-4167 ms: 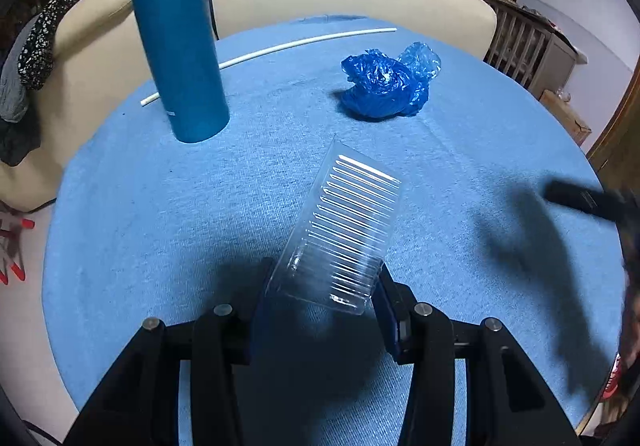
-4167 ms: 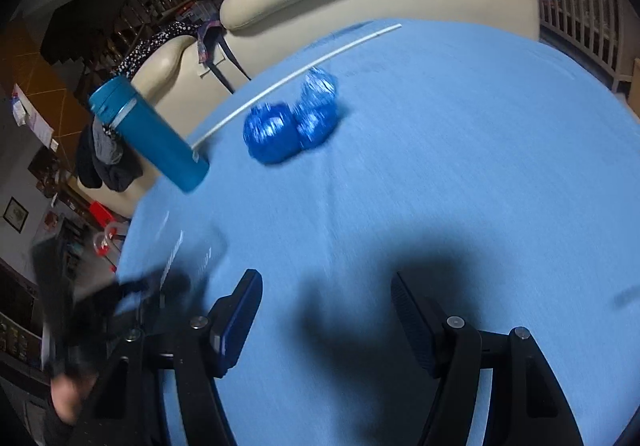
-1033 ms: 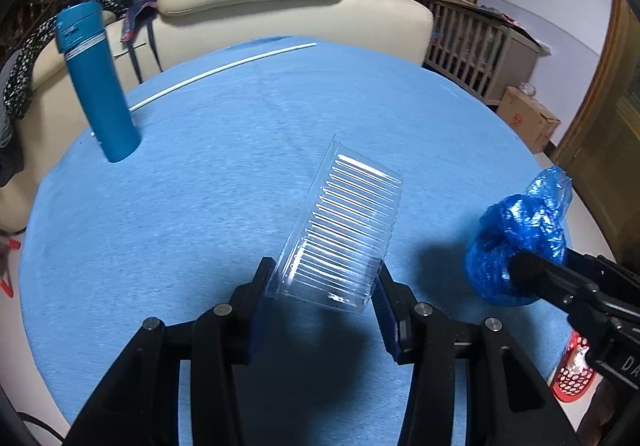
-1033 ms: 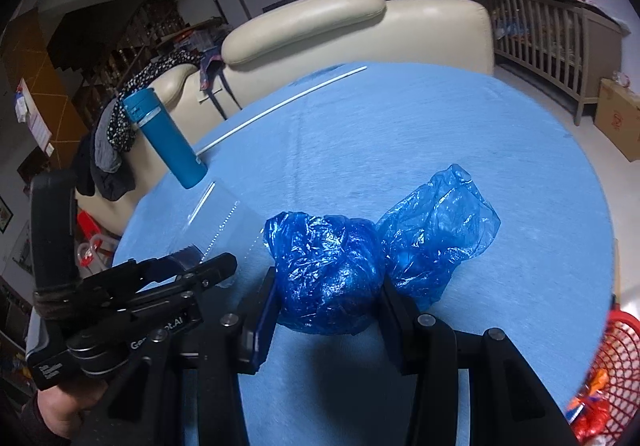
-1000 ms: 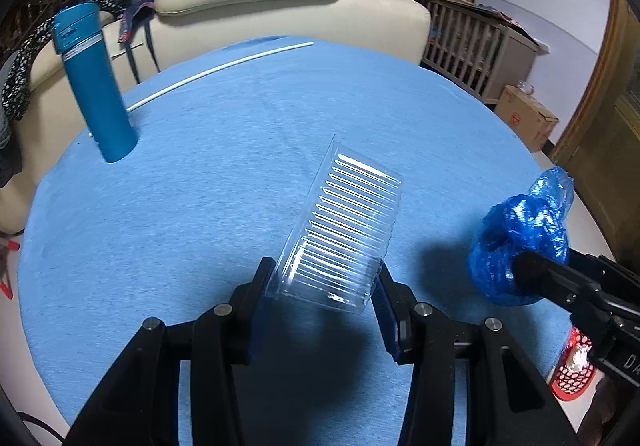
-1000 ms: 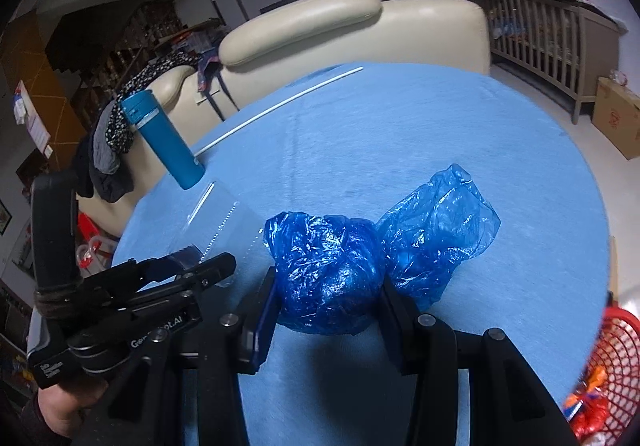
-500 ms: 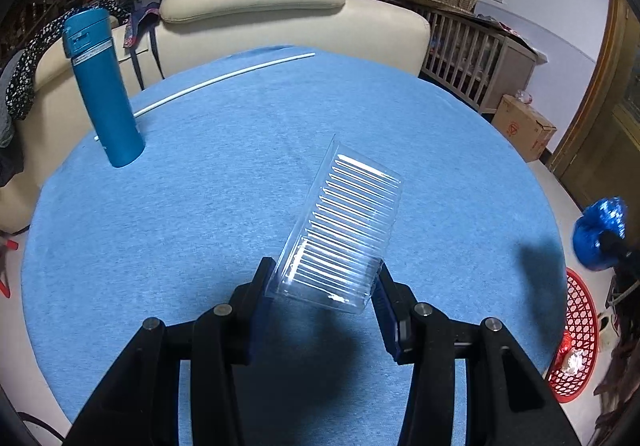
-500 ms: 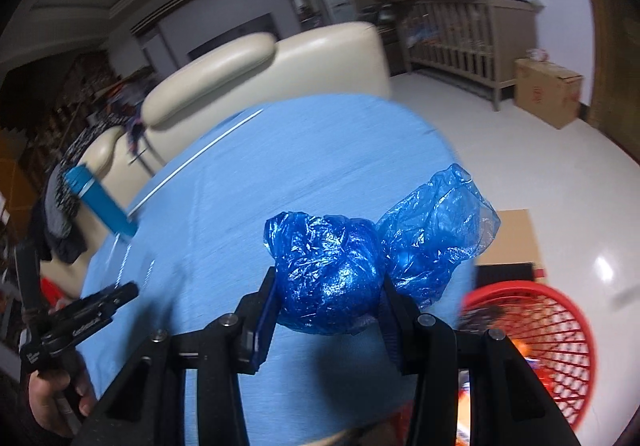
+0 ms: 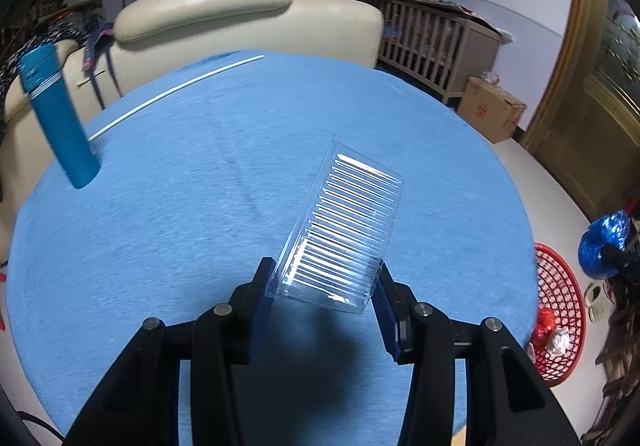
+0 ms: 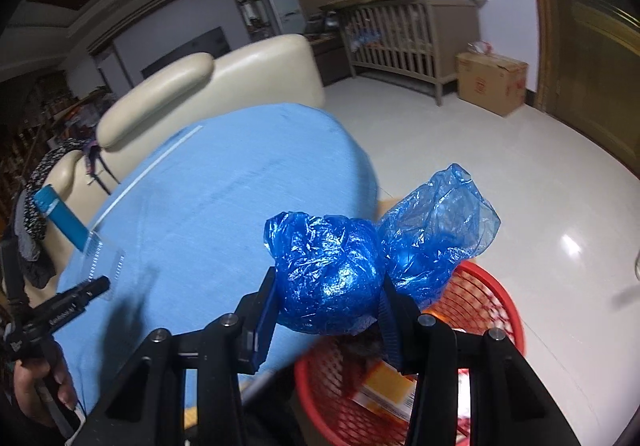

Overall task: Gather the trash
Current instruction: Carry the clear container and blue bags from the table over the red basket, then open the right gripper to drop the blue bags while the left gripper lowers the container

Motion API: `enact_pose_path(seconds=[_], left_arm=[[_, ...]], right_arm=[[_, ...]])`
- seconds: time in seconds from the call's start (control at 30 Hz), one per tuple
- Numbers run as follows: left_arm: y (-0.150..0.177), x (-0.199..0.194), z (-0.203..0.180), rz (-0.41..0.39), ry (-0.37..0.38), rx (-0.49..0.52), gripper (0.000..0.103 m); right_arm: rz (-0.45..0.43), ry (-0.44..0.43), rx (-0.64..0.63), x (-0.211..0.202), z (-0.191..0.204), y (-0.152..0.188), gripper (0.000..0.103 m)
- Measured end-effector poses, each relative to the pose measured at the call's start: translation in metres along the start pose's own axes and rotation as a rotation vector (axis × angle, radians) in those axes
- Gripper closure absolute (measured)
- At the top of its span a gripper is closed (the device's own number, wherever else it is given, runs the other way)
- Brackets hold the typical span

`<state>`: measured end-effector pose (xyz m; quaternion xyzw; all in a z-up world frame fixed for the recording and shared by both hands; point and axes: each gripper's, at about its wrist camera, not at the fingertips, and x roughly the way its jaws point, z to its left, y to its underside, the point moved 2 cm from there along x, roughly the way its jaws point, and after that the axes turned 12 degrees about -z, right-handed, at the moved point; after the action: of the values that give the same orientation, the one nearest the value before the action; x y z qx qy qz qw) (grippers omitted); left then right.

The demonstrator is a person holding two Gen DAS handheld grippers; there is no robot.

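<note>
Beyond the blue round table, out over white floor, hung the right claw, clamped on a crumpled blue bag, directly above a red basket. Judged as the drop step: needed only opening. Back over the table, left claw gripped a clear ribbed tray, basket off to its right.

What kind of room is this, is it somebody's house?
Most likely a living room in a home: a cream sofa sits behind the round table with its blue cloth, and a wooden baby crib stands by the wall near a cardboard box.
</note>
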<state>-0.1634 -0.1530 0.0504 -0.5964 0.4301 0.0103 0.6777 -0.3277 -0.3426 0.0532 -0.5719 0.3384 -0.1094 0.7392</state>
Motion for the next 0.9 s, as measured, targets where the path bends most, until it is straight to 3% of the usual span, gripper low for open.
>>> enact_pose_path(seconds=[0.17, 0.5, 0.9], left_arm=[[-0.001, -0.003, -0.026, -0.002, 0.043, 0.042, 0.055], [-0.005, -0.002, -0.074, 0.013, 0.116, 0.124, 0.055], [-0.007, 0.000, -0.104, 0.020, 0.167, 0.174, 0.055]], right_arm=[[0.027, 0.051, 0.018, -0.009, -0.036, 0.013, 0.055], [0.152, 0.056, 0.017, -0.004, -0.073, 0.043, 0.055], [0.155, 0.061, 0.040, -0.007, -0.092, 0.040, 0.054]])
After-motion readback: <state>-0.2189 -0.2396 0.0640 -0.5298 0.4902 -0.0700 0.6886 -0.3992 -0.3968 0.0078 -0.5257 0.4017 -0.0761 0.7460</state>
